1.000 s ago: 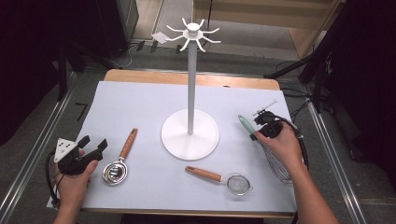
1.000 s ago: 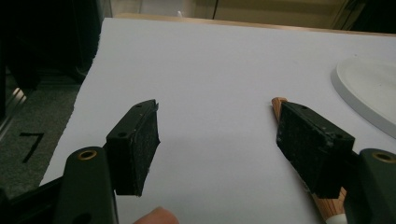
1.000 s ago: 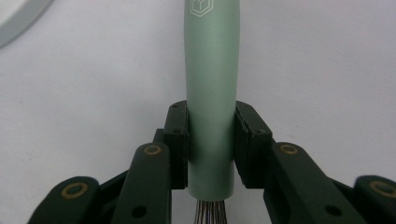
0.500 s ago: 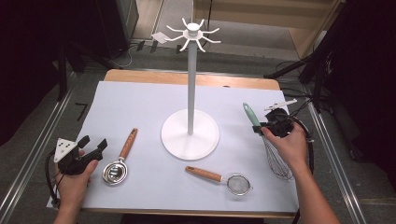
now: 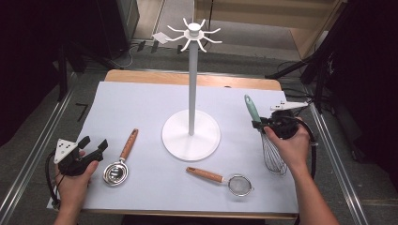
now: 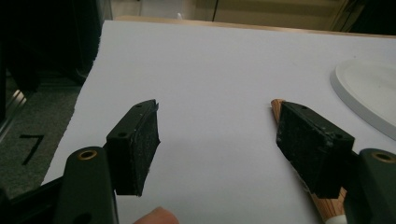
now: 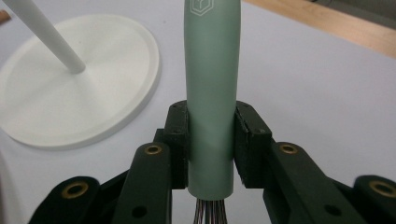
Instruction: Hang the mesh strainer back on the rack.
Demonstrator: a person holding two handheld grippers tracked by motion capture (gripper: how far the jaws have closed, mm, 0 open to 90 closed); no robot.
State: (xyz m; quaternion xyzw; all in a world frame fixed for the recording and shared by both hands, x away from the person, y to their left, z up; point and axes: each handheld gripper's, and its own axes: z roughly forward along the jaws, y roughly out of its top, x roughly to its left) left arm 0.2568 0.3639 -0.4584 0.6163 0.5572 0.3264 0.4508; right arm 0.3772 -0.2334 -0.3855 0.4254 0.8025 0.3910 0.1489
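Right gripper (image 5: 259, 124): clamped tight on the whisk's green handle, one pad pressed to each side of it. In the right gripper view (image 7: 210, 144) the handle runs straight up between the jaws.

Whisk (image 5: 263, 136): held on the right side of the table, handle pointing away from the person and the wire end back by the right hand (image 5: 292, 145). Can't really tell if the wires touch the mat or sit just off it. Wires poke out under the handle (image 7: 211, 93) in the right gripper view.

Left gripper (image 5: 94, 146): jaws spread wide with nothing between them, down at the front left of the mat, held in the left hand (image 5: 75, 176). The left gripper view (image 6: 219, 140) shows bare white mat between the pads.

Measuring spoon (image 5: 119, 161): wooden handle, shiny metal bowl, lying just to the right of the left gripper. Its handle (image 6: 299, 154) tucks behind the right-side jaw in the left gripper view.

Stand (image 5: 191, 126): white pole on a round base, mid table, hooks fanned out on top. Base (image 7: 70, 84) is near the whisk, not touching.

Strainer (image 5: 225, 179): small mesh one with a wooden handle, lying flat in front of the stand base.

Mat (image 5: 141, 108): white sheet covering the wooden table (image 5: 187, 78).
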